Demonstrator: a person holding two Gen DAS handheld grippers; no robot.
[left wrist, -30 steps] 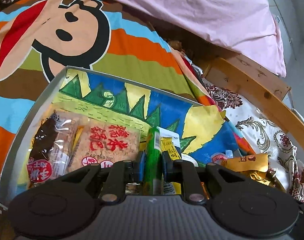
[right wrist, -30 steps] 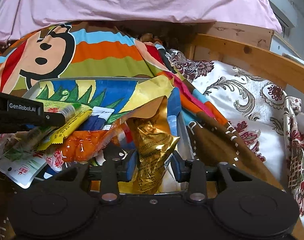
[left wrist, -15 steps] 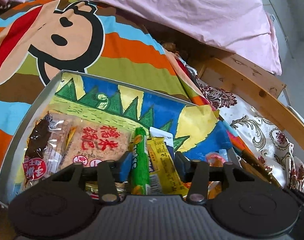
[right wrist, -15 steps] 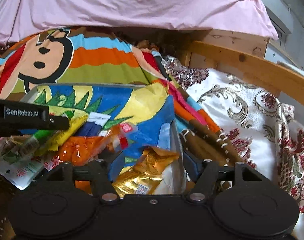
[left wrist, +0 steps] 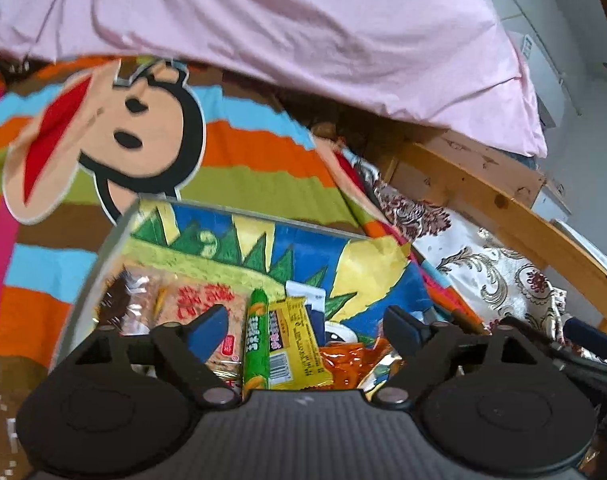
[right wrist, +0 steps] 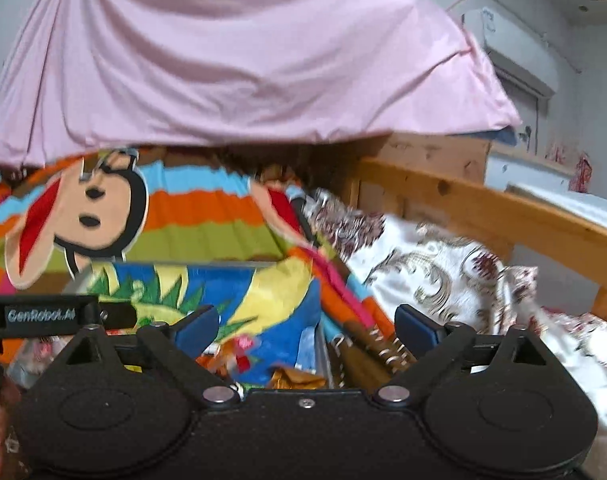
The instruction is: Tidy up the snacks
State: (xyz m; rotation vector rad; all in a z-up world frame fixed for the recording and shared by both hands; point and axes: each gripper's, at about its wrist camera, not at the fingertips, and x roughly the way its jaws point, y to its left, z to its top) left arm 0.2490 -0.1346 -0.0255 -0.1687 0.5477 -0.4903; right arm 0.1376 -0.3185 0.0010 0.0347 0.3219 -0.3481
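Lying lengthwise, green stick pack (left wrist: 256,340) points away from camera.

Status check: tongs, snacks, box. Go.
Left tongs and right tongs just opened, both empty. Green stick snack and gold packet lie loose in the box. Nothing in the way.

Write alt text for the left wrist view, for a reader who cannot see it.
The left gripper, jaws just opened wide and holding nothing, hovers over a box of snacks on a striped cartoon monkey blanket. Below it lie a green stick pack, a yellow wrapper and an orange packet. A pink sheet hangs behind.
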